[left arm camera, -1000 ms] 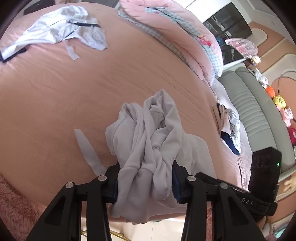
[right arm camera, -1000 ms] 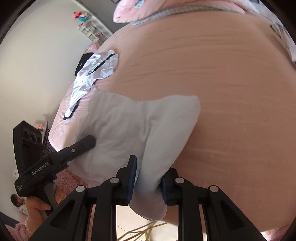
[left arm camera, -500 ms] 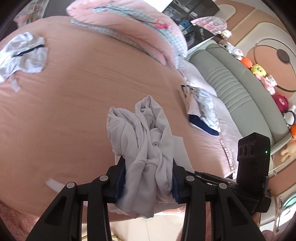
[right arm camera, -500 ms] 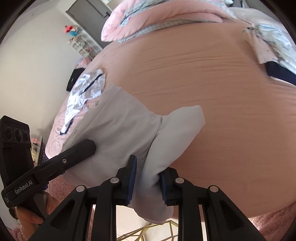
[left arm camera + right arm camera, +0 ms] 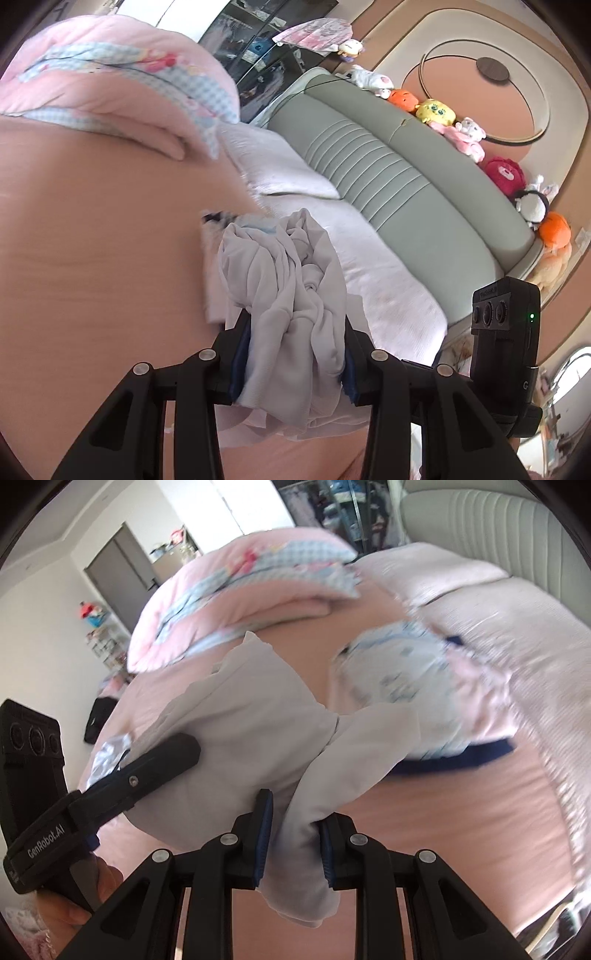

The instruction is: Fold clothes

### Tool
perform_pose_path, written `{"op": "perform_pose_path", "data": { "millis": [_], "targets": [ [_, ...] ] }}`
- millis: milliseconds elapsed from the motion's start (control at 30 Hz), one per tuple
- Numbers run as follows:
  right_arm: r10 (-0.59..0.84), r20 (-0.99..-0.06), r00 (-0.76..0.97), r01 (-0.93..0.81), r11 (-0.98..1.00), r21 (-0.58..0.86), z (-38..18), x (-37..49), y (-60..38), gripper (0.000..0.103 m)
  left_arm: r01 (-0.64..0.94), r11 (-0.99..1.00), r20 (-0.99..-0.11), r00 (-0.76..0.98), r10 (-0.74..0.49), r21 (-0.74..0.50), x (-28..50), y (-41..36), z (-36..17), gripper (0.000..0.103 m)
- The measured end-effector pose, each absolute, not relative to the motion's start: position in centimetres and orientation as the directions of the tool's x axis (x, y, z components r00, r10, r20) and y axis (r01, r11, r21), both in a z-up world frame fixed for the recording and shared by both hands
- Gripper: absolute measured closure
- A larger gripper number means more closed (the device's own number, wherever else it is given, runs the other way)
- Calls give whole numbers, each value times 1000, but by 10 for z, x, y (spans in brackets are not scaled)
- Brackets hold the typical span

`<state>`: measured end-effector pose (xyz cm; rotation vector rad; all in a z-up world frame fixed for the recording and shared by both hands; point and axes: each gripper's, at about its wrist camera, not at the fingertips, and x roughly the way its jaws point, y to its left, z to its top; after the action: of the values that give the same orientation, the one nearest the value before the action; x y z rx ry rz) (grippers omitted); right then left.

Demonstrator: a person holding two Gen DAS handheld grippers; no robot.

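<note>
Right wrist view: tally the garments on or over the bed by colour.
pale grey garment: 1
white blue-print garment, navy trim: 1
silvery white garment: 1
black item at the bed edge, unclear: not counted
Total: 3

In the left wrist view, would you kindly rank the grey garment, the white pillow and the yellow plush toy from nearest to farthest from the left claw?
1. Grey garment, clamped in the left claw.
2. White pillow, beyond it, centre.
3. Yellow plush toy, on the headboard ledge, upper right.
</note>
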<state>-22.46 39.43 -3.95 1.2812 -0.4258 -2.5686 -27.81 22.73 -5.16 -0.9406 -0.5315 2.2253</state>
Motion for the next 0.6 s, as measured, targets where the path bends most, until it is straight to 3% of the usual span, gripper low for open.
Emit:
{"op": "perform_pose_path", "data": {
  "millis": [233,333,433,467,533,600],
  "targets": [
    [-281,-669,-688,37,-935,354,-9,-299,483,80,-392,-606,-360,-540,761,-692,-356,278,-57,66],
    [-210,-675,-707,0,-955,297,-28,-336,515,80,-273,-622,-420,-538,731,-733,-386,275,-103,65],
    [-150,-758,-635,-79,-963,256,-85,-364,542,80,-122,-631,-522,-454,722,-767,-406,270,-167,49],
    [-135,-799,-586,-113,-963,245,-106,-370,549,80,-90,-582,-502,-412,761,-808,-407,265,-183,29],
    [-174,-838,-517,-144,-948,285,-135,-369,558,80,-71,-514,-455,-376,807,-855,-404,250,-193,26],
    [-187,-818,-544,-140,-941,309,-133,-356,559,80,-131,-560,-472,-403,784,-818,-397,240,-176,27]
  ]
}}
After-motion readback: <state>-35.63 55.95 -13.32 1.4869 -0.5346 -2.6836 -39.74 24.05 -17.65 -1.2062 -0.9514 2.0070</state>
